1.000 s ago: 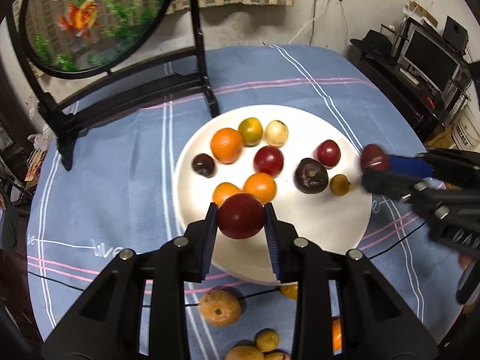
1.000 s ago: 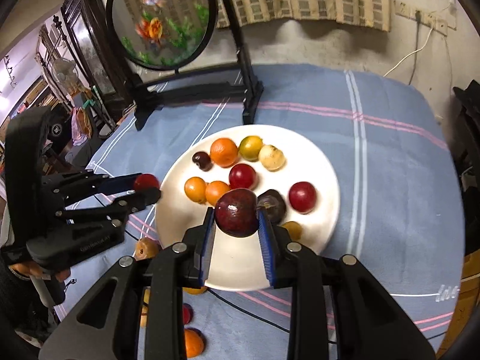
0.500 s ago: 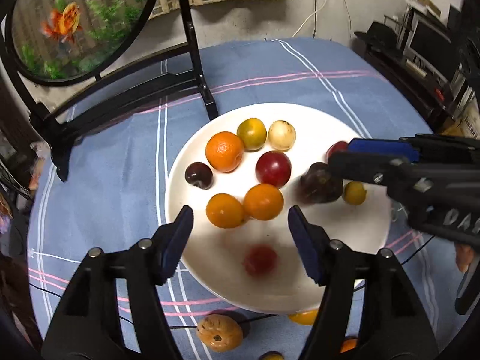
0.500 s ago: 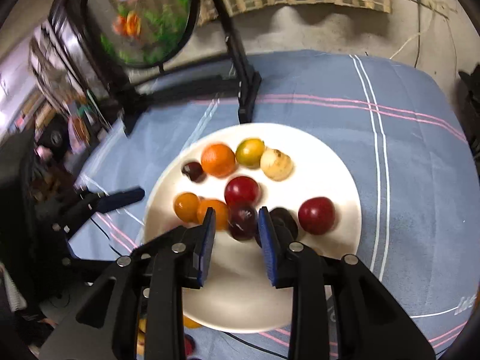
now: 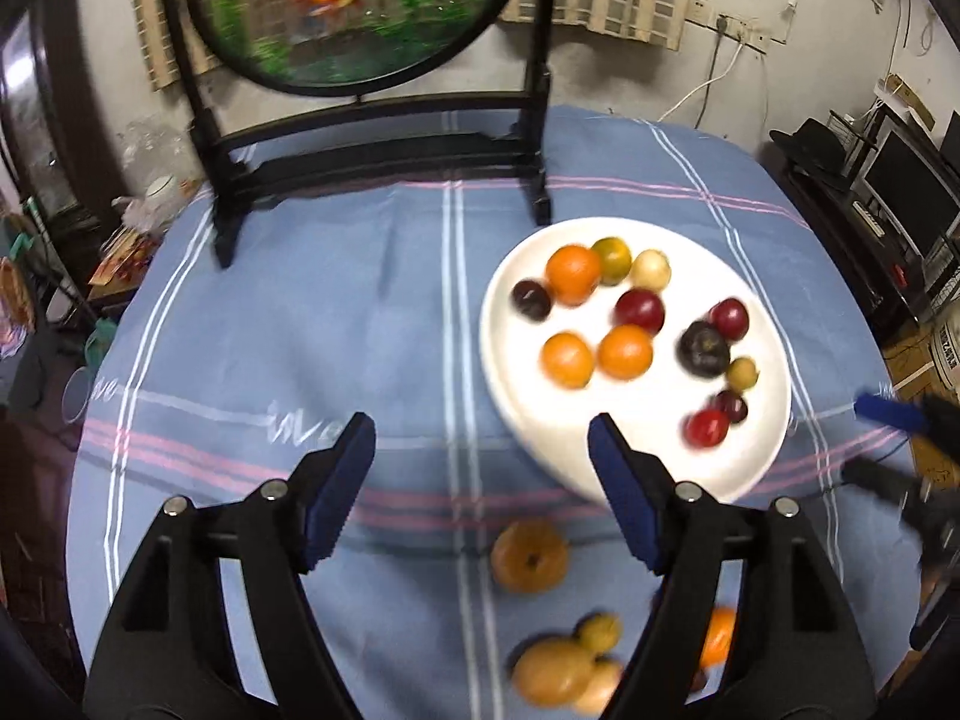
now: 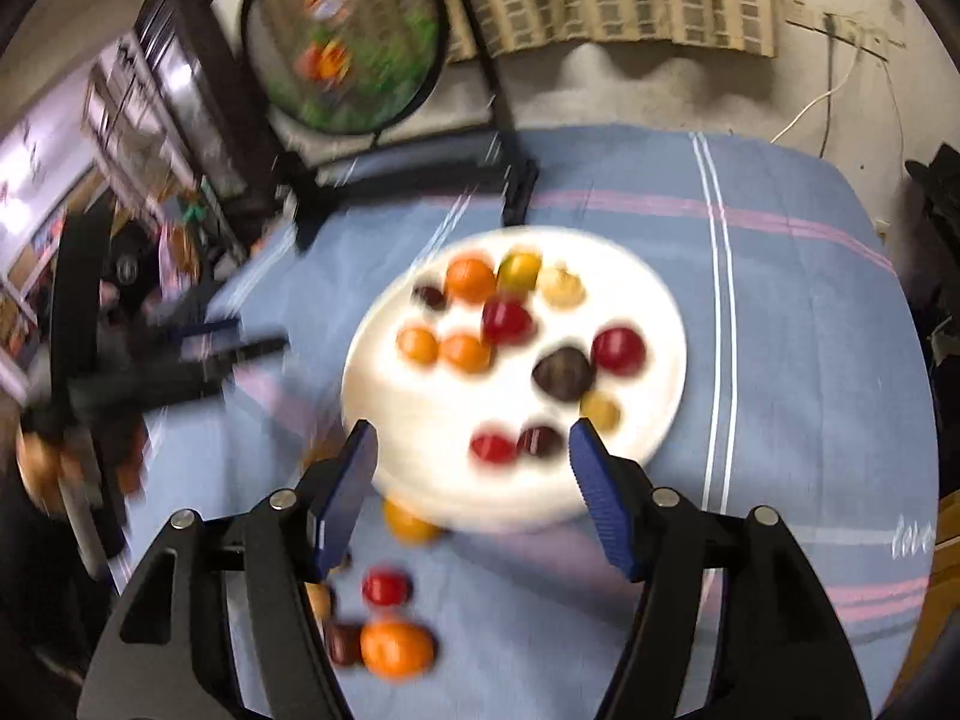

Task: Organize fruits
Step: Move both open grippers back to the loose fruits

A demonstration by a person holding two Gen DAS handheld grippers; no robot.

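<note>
A second ago I had a dark red fruit clamped in each tool over the white plate (image 5: 510, 360); now both are let go and my left gripper (image 5: 482, 468) stands wide, its jaws opening with only blue striped cloth (image 5: 336, 324) between them; my right gripper (image 6: 468, 468) is likewise spread and opening, nothing gripped, the plate's near edge showing in the gap; the small red fruit (image 5: 706, 427) I released on the left lies at the plate's near side, touching or just beside the dark plum (image 5: 731, 407) from the right; both views are blurred; the left view has swung so the plate sits right of the jaws rather than straight ahead; loose fruit, among it an orange (image 6: 396, 648), lies on the cloth off the plate.
</note>
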